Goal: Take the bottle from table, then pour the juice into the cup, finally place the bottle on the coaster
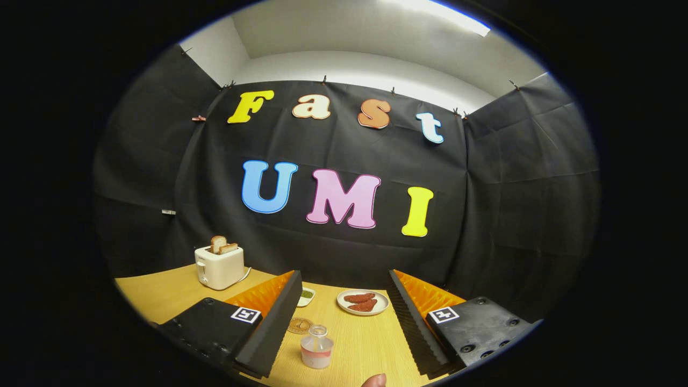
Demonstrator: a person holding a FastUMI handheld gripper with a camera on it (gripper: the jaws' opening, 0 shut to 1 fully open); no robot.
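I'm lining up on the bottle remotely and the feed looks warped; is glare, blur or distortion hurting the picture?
Gripper view: strong fisheye bending, with the booth walls bowing outward; a bright ceiling light glares overhead but not onto the table; the bottle between the open tongs is sharp, evenly lit, casting a soft shadow; the tongs' nearest parts look slightly soft.

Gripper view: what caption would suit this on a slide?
Open gripper hovers over the bottle between its fingers, coaster just beyond.
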